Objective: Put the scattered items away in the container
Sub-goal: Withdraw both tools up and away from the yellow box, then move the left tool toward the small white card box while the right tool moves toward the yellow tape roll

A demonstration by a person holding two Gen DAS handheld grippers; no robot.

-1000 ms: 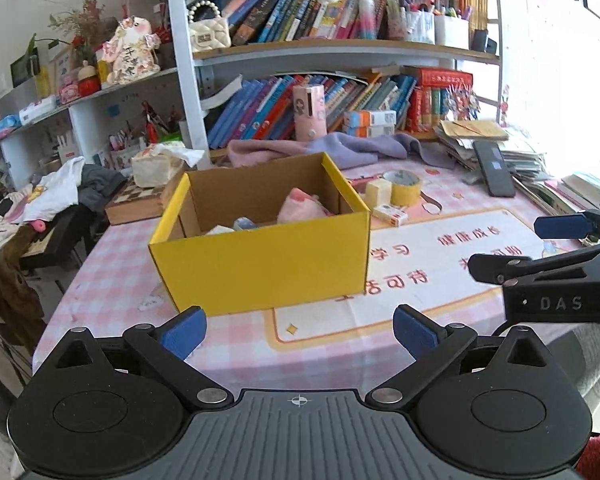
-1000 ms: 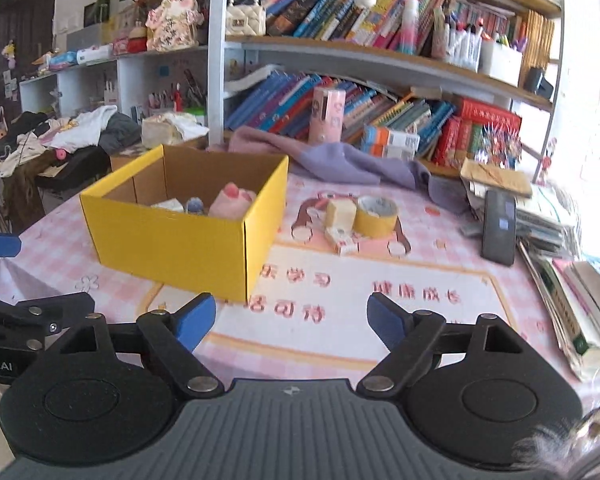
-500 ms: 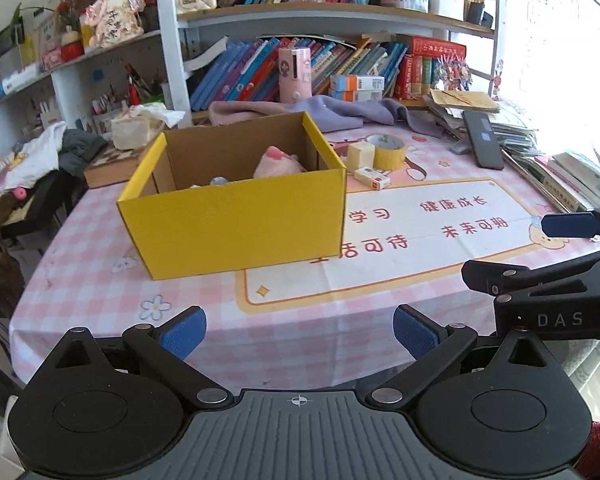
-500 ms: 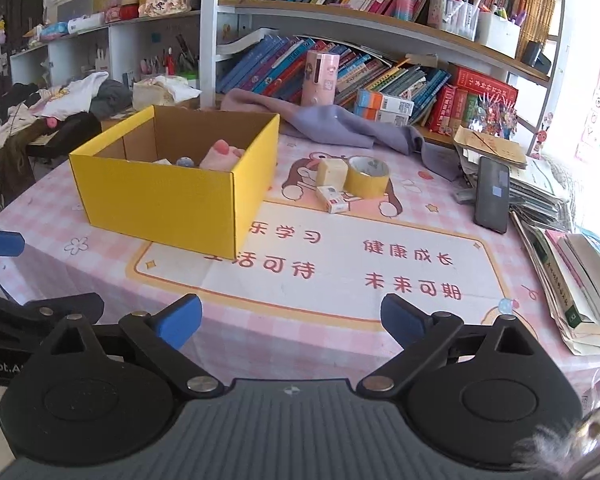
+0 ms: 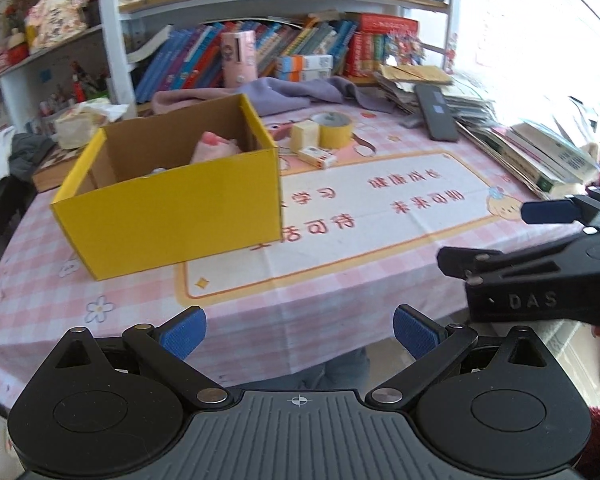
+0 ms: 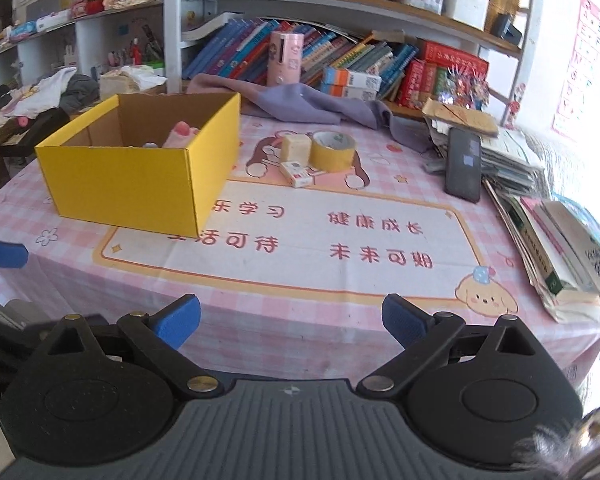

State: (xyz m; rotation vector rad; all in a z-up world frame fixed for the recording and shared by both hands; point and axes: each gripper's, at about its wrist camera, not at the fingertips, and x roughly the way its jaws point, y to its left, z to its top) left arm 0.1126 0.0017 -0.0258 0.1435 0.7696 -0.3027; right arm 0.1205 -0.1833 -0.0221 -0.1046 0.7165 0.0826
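Note:
An open yellow cardboard box [image 5: 172, 216] [image 6: 132, 184] stands on the left of the table, with a pink item [image 5: 214, 150] [image 6: 180, 134] inside. Right of and beyond it lie a yellow tape roll [image 5: 334, 130] [image 6: 334, 150], a cream cube [image 5: 305, 136] [image 6: 296, 146] and a small white-and-orange box [image 5: 318, 156] [image 6: 296, 174]. My left gripper [image 5: 299, 334] hangs open and empty over the table's near edge. My right gripper [image 6: 291, 324] is open and empty too, well short of the items.
A black phone [image 6: 464, 164] rests on piled papers at the right, with stacked books [image 6: 560, 248] nearer. A purple cloth [image 6: 300, 100] and a pink cylinder [image 6: 285, 58] sit at the back below crowded bookshelves. A printed mat [image 6: 292, 240] covers the pink checked tablecloth.
Both grippers have drawn back and tipped downward, so the table's near edge now shows. The right gripper's jaws have spread wider. The objects on the table have not moved.

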